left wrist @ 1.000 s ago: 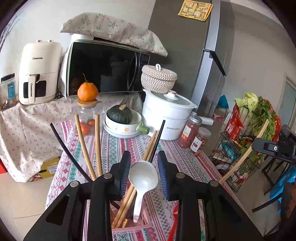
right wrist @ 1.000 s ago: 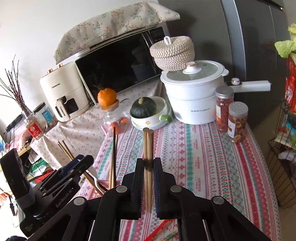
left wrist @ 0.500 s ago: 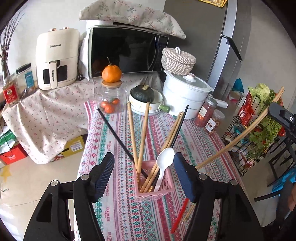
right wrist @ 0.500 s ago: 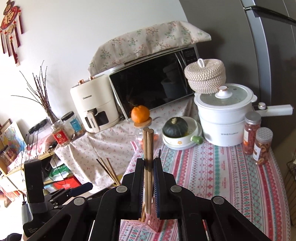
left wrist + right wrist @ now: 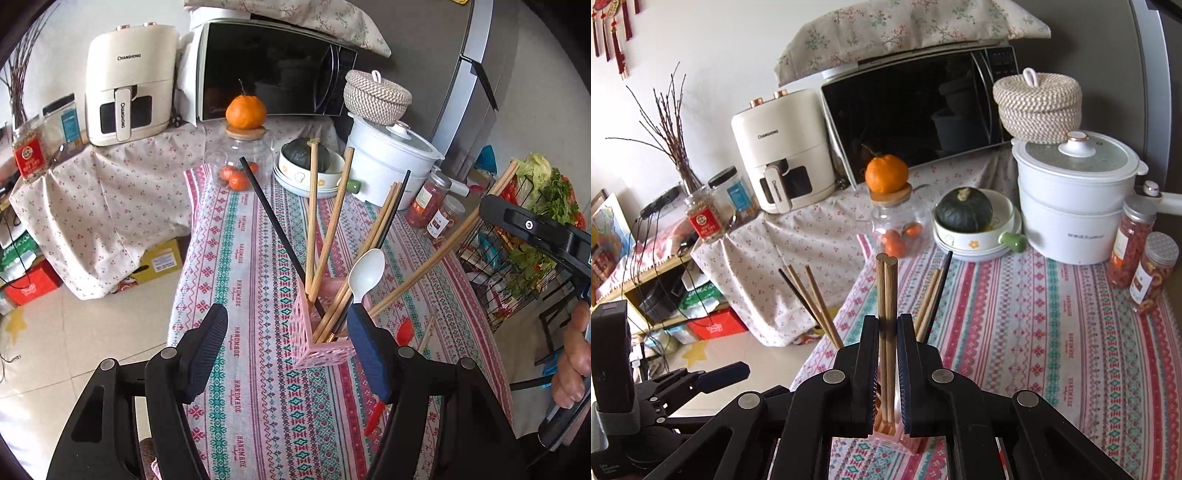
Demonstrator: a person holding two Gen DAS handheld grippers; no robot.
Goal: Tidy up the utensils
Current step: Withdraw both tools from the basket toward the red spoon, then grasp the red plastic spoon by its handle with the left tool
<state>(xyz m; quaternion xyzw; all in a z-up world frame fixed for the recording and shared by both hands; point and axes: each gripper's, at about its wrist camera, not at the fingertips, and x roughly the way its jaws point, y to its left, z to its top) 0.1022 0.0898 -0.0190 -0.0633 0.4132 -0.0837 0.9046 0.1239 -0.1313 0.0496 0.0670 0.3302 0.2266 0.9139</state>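
1. Right gripper (image 5: 887, 334) is clenched on a pair of bamboo chopsticks (image 5: 886, 291), held upright w/ lower tips at or just inside the pink holder (image 5: 321, 341). The tips are hidden behind the jaws, so can't tell if they're seated.
2. Left gripper (image 5: 286, 354) is released, jaws wide and empty, pads either side of the holder w/o touching it.
3. Risk: holder looks like light plastic lattice. It's crowded w/ leaning wooden chopsticks (image 5: 328, 229), a black chopstick (image 5: 280, 236) and a white spoon (image 5: 364, 271). A sideways nudge from the incoming pair could tip it, esp. since nothing steadies it.
4. Risk: the pair is smooth and round-ended. If the tips catch the lattice rim, the sticks may pivot in the pads or spill onto the tabletop (image 5: 255, 288).
5. Risk: the woven, patterned cloth on the tabletop could let the holder slide under a push.
6. Materials: chopsticks are pale, matte, slim rods. The spoon is glossy w/ an oval bowl. The holder is a square-sided openwork box. Gripper pads are ribbed blue rubber.
7. Loose items remain: a red utensil (image 5: 404, 328) and another stick (image 5: 426, 332) lie flat beside the holder.
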